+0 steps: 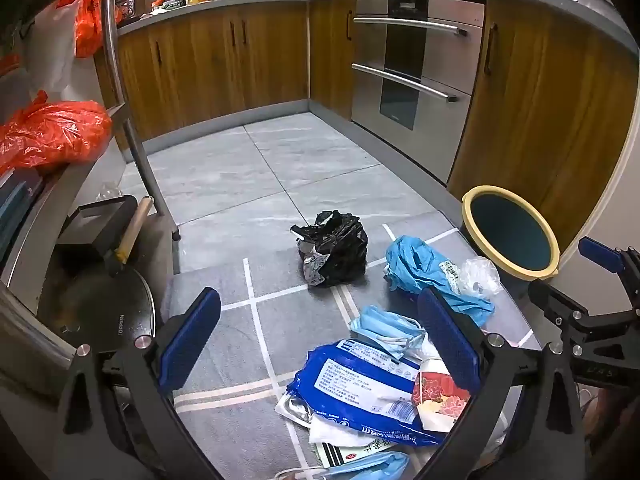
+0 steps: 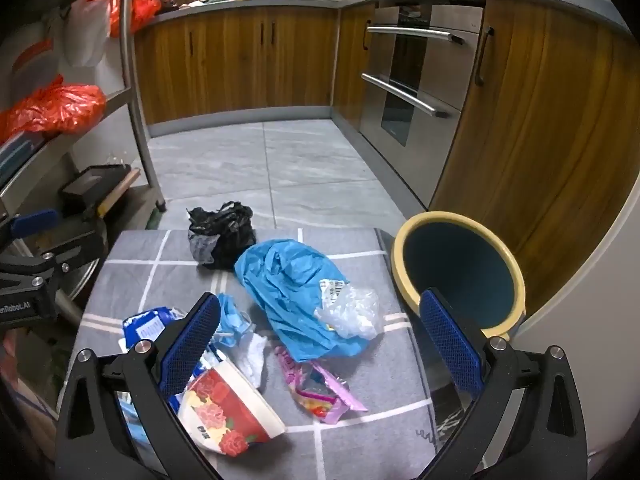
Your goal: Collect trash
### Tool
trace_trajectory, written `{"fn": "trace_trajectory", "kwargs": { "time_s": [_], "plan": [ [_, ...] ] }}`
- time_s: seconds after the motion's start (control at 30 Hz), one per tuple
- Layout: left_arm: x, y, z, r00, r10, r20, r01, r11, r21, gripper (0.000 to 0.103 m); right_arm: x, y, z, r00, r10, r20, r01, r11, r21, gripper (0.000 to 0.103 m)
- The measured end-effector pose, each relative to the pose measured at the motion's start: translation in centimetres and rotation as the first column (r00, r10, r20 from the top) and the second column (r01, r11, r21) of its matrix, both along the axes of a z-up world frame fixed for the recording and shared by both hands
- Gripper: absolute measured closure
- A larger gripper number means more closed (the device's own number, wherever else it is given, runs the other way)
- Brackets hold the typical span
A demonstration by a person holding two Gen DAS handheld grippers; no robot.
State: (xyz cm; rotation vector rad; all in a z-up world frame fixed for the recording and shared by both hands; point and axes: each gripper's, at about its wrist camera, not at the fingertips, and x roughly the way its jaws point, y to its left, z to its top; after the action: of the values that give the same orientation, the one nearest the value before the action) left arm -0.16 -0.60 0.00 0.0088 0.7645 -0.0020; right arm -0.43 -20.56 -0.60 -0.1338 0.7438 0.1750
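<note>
Trash lies scattered on a grey checked mat (image 2: 360, 384): a black bag (image 1: 334, 248) (image 2: 224, 234), a blue plastic bag (image 1: 424, 270) (image 2: 292, 288) with clear wrap on it, blue face masks (image 1: 386, 328), a blue wet-wipe pack (image 1: 360, 392), a red flowered paper cup (image 2: 228, 412) (image 1: 438, 398) and a pink snack wrapper (image 2: 316, 386). A yellow-rimmed bin (image 1: 510, 234) (image 2: 458, 272) stands at the mat's right edge. My left gripper (image 1: 320, 344) is open above the wipe pack and masks. My right gripper (image 2: 320, 348) is open above the cup and wrapper. Both are empty.
A metal shelf rack (image 1: 132, 136) with red bags (image 1: 52, 132) and a pan (image 1: 104, 308) stands on the left. Wooden cabinets (image 1: 224, 56) and a steel oven (image 1: 416, 76) line the back and right. Grey tile floor (image 1: 256, 168) lies beyond the mat.
</note>
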Motion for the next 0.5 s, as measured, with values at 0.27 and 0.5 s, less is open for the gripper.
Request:
{"fn": "trace_trajectory", "kwargs": {
  "time_s": [0.27,0.5],
  "plan": [
    [-0.04,0.46,0.04,1.0,-0.003,-0.003,0.003,1.0,-0.009,0.006,0.01,-0.02,-0.1,1.0,0.0,-0.001,0.0,1.0,-0.006,0.004],
    [0.0,0.49,0.02,1.0,-0.004,-0.003,0.004,1.0,-0.001,0.006,0.04,-0.03,-0.09,1.0,-0.001,-0.001,0.0,1.0,-0.006,0.004]
  ]
}}
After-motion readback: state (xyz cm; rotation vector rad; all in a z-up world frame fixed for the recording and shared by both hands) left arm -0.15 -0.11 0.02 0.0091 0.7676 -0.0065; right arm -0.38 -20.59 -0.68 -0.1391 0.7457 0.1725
